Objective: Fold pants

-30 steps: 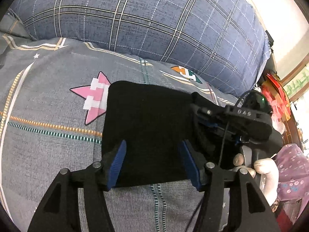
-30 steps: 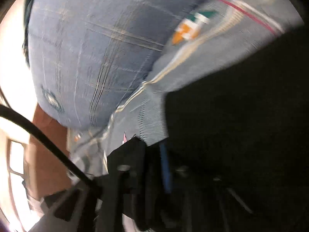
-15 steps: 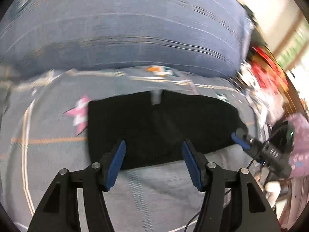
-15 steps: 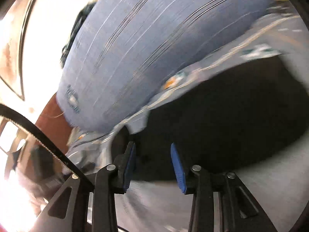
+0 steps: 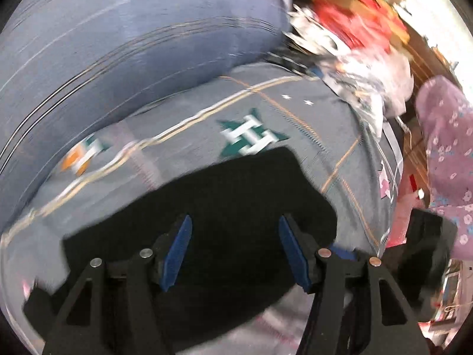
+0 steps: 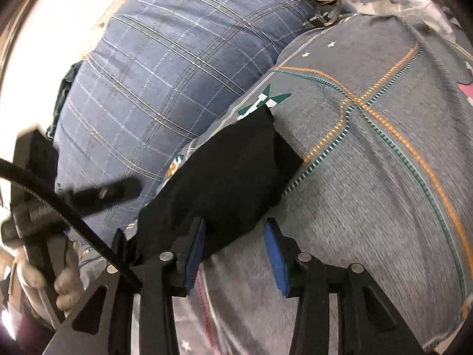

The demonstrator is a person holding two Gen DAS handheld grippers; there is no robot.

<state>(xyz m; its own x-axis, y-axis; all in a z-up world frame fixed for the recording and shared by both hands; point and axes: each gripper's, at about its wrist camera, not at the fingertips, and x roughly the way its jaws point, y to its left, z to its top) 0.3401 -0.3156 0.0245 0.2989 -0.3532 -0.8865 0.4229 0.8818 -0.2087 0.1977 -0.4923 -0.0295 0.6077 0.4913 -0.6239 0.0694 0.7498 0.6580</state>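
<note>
The black pants [image 5: 224, 201] lie folded into a compact block on the grey patterned bedsheet [image 5: 295, 124]. My left gripper [image 5: 235, 236] hovers over them, open, with only cloth seen below between its blue pads [image 5: 177, 251]. In the right wrist view the pants [image 6: 230, 171] lie ahead. My right gripper [image 6: 233, 251] is at their near edge and its jaws are opening. The pants' edge shows between its pads, but they do not press on it. The left gripper's body [image 6: 29, 192] and a gloved hand [image 6: 68, 284] show at the left of that view.
A large blue plaid pillow [image 6: 162, 88] borders the far side of the pants. Red and white clutter [image 5: 354, 35] and a purple floral cloth [image 5: 443, 148] lie past the bed's right edge. Bare bedsheet [image 6: 369, 177] stretches to the right of the pants.
The right gripper went from shut in the dark cloth to open and drew back from the pants. The left gripper swung right across the pants and rolled, still open.
</note>
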